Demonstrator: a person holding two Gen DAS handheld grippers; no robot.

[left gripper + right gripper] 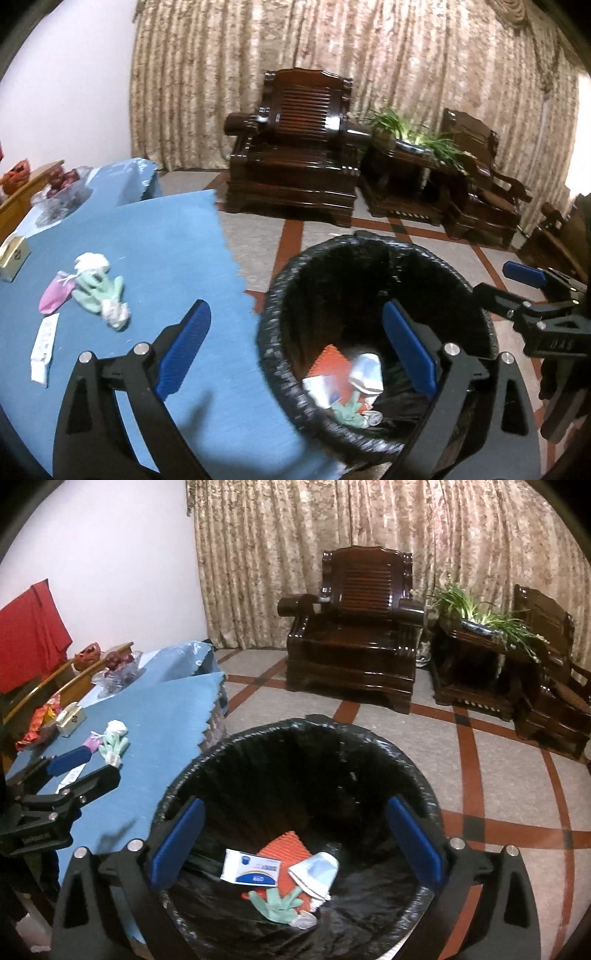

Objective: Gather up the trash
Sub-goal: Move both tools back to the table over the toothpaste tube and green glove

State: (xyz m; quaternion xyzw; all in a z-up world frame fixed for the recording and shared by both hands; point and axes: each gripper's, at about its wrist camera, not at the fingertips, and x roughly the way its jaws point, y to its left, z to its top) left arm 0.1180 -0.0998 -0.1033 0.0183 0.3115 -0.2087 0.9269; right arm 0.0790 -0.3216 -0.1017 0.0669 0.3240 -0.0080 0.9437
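Observation:
A bin lined with a black bag (476, 314) (369, 746) stands on the floor beside the blue-covered table (155, 236) (159, 716). Inside lie an orange ribbed sheet (284, 849), a white-and-blue packet (251, 869), a pale blue mask (317, 871) and a green glove (277, 904). My left gripper (297, 345) is open and empty, straddling the table edge and the bin rim. My right gripper (297, 843) is open and empty above the bin. On the table lie a green glove (98, 290), a pink wrapper (55, 293), crumpled white paper (92, 262) and a white packet (44, 345).
A small box (13, 256) and a bowl of fruit (61, 184) sit at the table's far side. Dark wooden armchairs (295, 158) and a side table with plants (406, 162) stand by the curtain. The tiled floor (498, 775) lies right of the bin.

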